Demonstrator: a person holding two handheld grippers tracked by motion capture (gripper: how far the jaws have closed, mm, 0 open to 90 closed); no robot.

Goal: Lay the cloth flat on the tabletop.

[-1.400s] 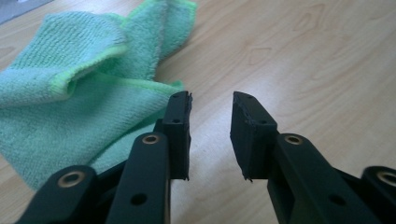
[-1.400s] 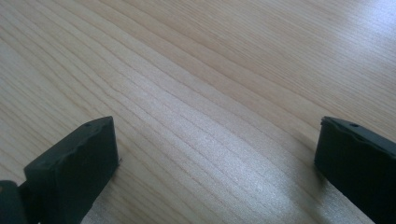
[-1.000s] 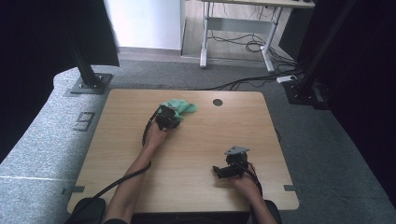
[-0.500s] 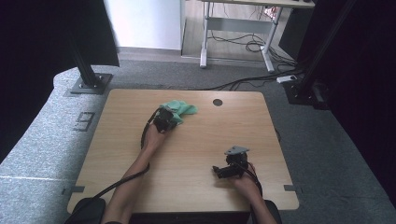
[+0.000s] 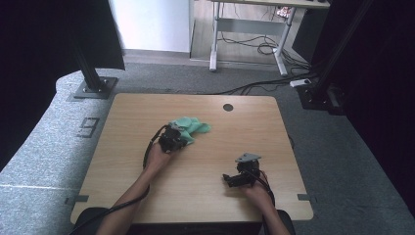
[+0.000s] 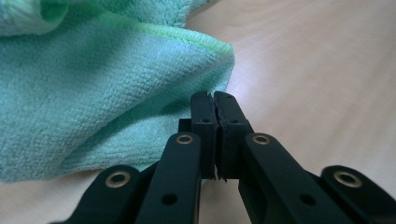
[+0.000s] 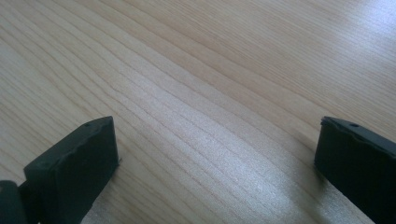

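A crumpled green cloth (image 5: pixel 195 127) lies on the wooden table (image 5: pixel 132 161), a little behind its middle. My left gripper (image 5: pixel 181 138) is at the cloth's near-left edge, shut, with a fold of it pinched at the tips. In the left gripper view the jaws are pressed together (image 6: pixel 215 100) and the green cloth (image 6: pixel 93 93) rises tented up to them. My right gripper (image 5: pixel 227 179) rests low at the front right of the table, pointing left. It stands open (image 7: pixel 215 144) over bare wood, with nothing between its jaws.
A round cable hole (image 5: pixel 228 107) sits near the table's far edge. Black stand bases (image 5: pixel 93 88) (image 5: pixel 318 95) are on the floor off both far corners. Bare wood lies between the two grippers.
My left gripper has drawn back toward the person, and the green cloth has come along with it. The right gripper has stayed put.
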